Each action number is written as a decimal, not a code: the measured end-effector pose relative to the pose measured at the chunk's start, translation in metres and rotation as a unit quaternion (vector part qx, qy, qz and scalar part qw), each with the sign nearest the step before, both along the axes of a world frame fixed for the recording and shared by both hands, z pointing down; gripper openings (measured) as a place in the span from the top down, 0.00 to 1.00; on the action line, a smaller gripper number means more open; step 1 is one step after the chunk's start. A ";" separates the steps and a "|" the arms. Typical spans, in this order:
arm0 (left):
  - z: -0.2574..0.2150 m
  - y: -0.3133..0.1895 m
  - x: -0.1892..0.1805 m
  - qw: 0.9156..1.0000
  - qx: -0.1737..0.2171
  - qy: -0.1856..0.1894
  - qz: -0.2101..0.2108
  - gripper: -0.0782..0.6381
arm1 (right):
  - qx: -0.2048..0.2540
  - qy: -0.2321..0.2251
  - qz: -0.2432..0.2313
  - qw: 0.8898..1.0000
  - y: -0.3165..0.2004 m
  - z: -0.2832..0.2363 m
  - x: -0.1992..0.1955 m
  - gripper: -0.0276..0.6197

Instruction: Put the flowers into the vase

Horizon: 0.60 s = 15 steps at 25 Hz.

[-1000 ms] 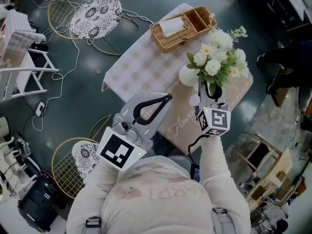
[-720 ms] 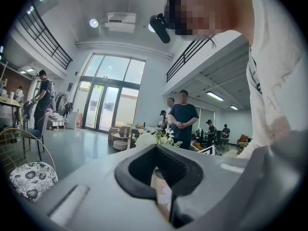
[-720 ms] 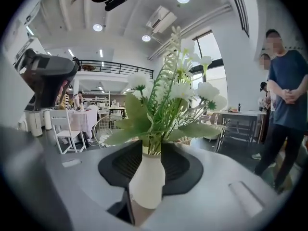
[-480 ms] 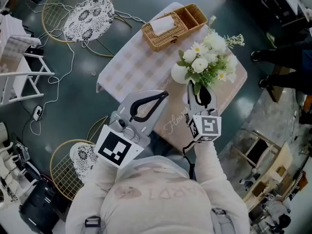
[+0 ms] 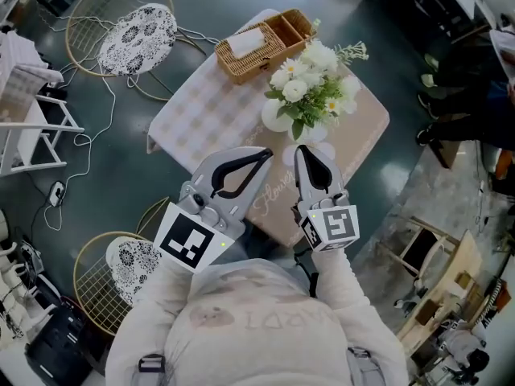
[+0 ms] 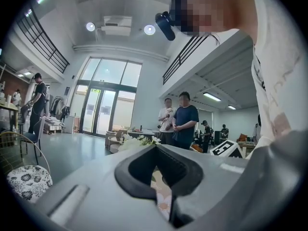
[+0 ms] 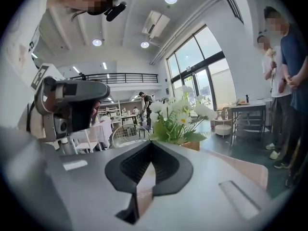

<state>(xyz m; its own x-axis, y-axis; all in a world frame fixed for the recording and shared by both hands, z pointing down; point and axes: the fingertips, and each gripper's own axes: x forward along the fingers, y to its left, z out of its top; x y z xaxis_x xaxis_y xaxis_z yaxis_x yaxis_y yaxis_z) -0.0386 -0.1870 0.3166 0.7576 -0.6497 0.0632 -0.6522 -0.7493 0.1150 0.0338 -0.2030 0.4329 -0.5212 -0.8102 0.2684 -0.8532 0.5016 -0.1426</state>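
Observation:
A bunch of white flowers with green leaves stands upright in a round white vase on the small table. My right gripper is just short of the vase, apart from it, shut with nothing between its jaws. My left gripper hovers beside it over the table's near edge, also shut and empty. The right gripper view shows the flowers straight beyond the closed jaw tips. In the left gripper view the flowers peek over the closed jaws.
A wicker basket with a white napkin sits at the table's far corner. Wire chairs with patterned cushions stand at the far left and near left. Two people stand beyond the table; cables trail on the floor.
My right gripper has drawn back from the flower stems toward me, leaving the bunch standing in the vase. The left gripper has stayed put.

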 end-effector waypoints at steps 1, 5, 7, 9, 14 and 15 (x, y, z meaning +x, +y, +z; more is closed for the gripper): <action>-0.003 0.005 0.006 1.000 0.004 -0.001 0.002 0.89 | 0.006 -0.003 -0.008 1.000 0.006 -0.009 0.001 0.92; -0.013 0.025 0.033 1.000 0.022 -0.010 0.011 0.89 | 0.028 -0.015 -0.032 0.999 0.030 -0.045 0.012 0.92; -0.020 0.036 0.046 0.999 0.031 -0.012 0.013 0.89 | 0.042 -0.018 -0.041 0.998 0.043 -0.064 0.020 0.92; -0.028 0.047 0.058 0.999 0.039 -0.013 0.014 0.89 | 0.055 -0.023 -0.049 0.997 0.056 -0.082 0.027 0.92; -0.048 0.075 0.083 0.998 0.060 -0.019 0.010 0.89 | 0.078 -0.043 -0.072 0.993 0.089 -0.126 0.046 0.92; -0.050 0.082 0.088 0.998 0.062 -0.022 0.010 0.89 | 0.082 -0.046 -0.076 0.993 0.096 -0.133 0.049 0.92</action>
